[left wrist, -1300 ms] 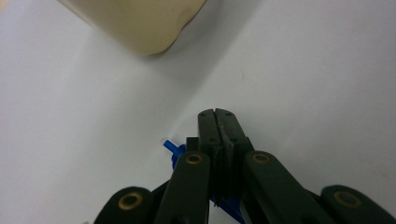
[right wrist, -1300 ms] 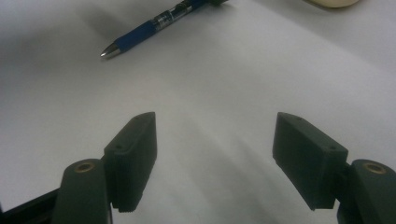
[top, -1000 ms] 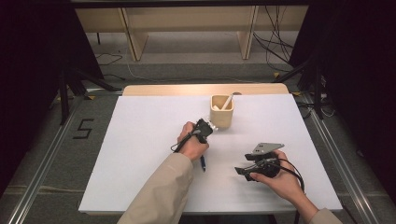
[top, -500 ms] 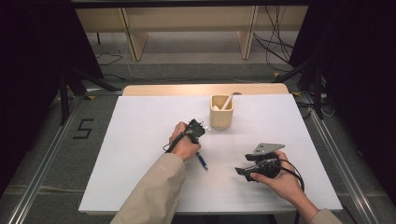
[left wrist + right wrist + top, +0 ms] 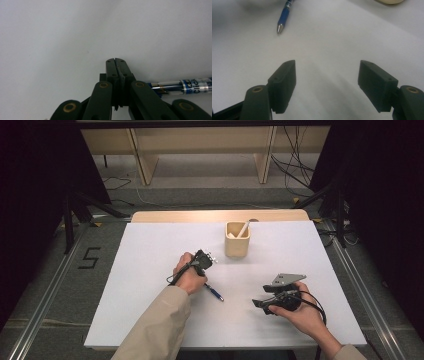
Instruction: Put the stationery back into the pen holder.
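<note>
A white counter carries just a few things. A tan cup stands toward the far edge, at about 12 o'clock from the middle of the counter. A pale stick stands inside the cup and leans against the rim, its top tipped toward 1 o'clock. I cannot tell what kind of stick it is.

A blue pen lies flat on the counter, near the middle. In the high view its long side runs from 10 o'clock to 4 o'clock. The end at 10 o'clock is hidden under the person's left hand, so the hand stands in the way of it. In the right gripper view the pen's silver tip points toward that gripper.

The left gripper is clenched tight, jaws pressed together, with nothing between them. It sits at 11 o'clock from the free end of the pen and at 8 o'clock from the cup, well apart from the cup. In the left gripper view the pen lies just beside the jaws, off to 3 o'clock, with white letters on its blue band.

The right gripper is at 4 o'clock from the pen, near the front edge. Its jaws stand wide and released, with only bare counter between them.
</note>
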`<act>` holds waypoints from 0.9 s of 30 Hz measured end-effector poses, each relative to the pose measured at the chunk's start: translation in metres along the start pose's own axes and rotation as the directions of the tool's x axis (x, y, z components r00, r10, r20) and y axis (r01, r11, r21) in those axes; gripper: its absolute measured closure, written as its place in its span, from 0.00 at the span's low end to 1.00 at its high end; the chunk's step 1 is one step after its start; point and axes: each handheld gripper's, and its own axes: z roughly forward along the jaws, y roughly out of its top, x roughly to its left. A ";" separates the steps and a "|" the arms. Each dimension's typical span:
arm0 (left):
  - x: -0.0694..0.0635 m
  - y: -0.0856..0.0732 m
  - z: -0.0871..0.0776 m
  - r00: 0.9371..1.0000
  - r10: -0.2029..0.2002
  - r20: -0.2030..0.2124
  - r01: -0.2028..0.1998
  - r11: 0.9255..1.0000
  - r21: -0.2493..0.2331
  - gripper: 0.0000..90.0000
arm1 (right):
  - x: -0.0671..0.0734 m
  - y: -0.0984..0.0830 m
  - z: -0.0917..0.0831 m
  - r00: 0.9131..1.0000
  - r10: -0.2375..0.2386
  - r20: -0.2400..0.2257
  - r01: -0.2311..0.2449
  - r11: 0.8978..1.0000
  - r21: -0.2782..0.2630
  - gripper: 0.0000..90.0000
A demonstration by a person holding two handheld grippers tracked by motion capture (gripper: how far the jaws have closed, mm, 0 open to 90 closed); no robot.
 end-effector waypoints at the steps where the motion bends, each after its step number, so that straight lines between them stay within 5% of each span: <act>1: 0.000 -0.001 0.000 1.000 -0.002 0.003 0.002 1.000 0.002 1.00 | 0.000 0.000 0.000 1.000 0.004 0.000 -0.004 1.000 0.000 0.35; 16: 0.003 -0.009 -0.005 1.000 0.016 0.017 -0.016 0.999 0.041 1.00 | -0.001 -0.002 -0.003 1.000 0.003 0.003 -0.003 1.000 -0.004 0.35; 27: 0.004 -0.018 -0.009 0.999 -0.020 0.028 0.018 0.998 0.056 1.00 | -0.001 -0.005 -0.005 1.000 0.005 0.005 -0.005 1.000 -0.005 0.35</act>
